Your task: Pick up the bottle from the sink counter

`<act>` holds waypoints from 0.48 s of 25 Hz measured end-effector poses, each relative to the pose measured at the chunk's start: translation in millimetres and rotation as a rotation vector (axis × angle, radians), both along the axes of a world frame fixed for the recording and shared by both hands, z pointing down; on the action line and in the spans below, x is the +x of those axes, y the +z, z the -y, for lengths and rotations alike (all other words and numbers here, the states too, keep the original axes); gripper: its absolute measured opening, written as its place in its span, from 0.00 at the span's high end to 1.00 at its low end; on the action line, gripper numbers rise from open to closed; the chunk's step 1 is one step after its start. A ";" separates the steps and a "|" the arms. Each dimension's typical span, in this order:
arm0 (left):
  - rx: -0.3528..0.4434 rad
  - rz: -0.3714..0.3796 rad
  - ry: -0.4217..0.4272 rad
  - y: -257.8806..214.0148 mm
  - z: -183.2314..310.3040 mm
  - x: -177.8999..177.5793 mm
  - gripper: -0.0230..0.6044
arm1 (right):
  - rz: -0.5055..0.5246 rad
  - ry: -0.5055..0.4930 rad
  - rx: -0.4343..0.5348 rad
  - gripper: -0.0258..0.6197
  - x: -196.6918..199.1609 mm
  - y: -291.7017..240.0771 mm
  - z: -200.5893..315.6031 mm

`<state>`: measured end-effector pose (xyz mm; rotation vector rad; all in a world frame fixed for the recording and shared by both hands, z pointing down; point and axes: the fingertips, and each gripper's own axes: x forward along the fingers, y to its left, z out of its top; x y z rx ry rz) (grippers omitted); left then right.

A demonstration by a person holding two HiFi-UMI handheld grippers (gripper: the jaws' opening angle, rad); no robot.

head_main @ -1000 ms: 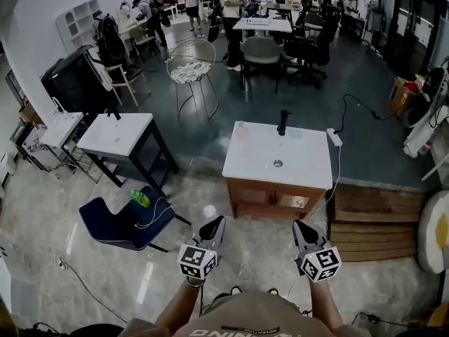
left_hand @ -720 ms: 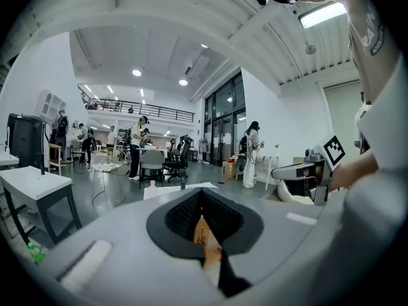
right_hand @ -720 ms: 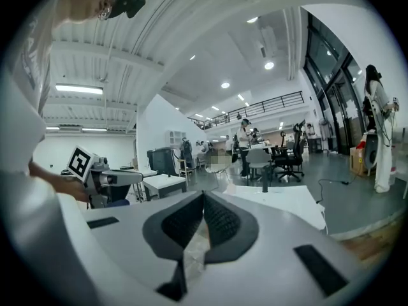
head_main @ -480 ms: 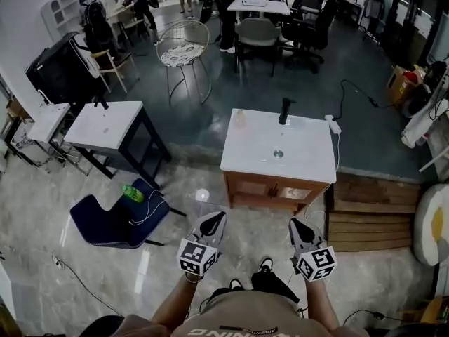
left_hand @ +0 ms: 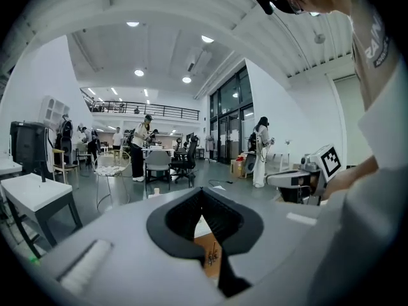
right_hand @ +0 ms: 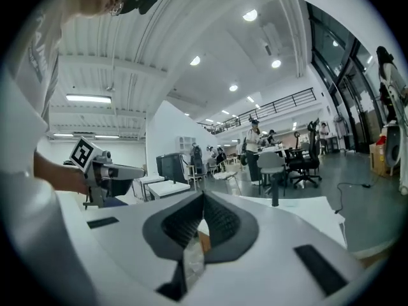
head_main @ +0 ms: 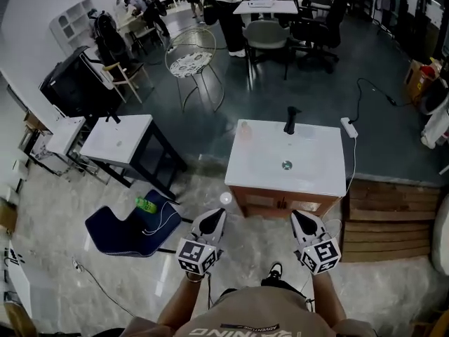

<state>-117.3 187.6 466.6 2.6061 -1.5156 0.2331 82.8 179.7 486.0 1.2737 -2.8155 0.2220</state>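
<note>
A small pale translucent bottle [head_main: 243,130] stands at the far left corner of the white sink counter [head_main: 309,177], left of the black faucet [head_main: 290,120]. The left gripper view shows the same bottle [left_hand: 155,192], far beyond the jaws. My left gripper [head_main: 215,218] and right gripper [head_main: 301,218] are held side by side at waist height, short of the counter's front edge. Both are shut with nothing between their fingers. In the right gripper view the faucet [right_hand: 275,197] rises from the counter top [right_hand: 312,207].
A blue chair [head_main: 123,225] with a green bottle [head_main: 146,205] and a white cable sits on the floor at the left. A second white table [head_main: 116,139] stands behind it. Wooden steps [head_main: 389,220] lie right of the counter. People, tables and chairs fill the far room.
The head view has shifted slightly as the person steps toward the counter; a shoe now shows below. Both grippers stay shut and level in front of the body.
</note>
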 end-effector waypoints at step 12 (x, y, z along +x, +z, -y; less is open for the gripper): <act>-0.059 0.018 -0.120 25.3 50.9 12.9 0.95 | 0.031 -0.125 -0.033 0.94 5.8 25.7 78.2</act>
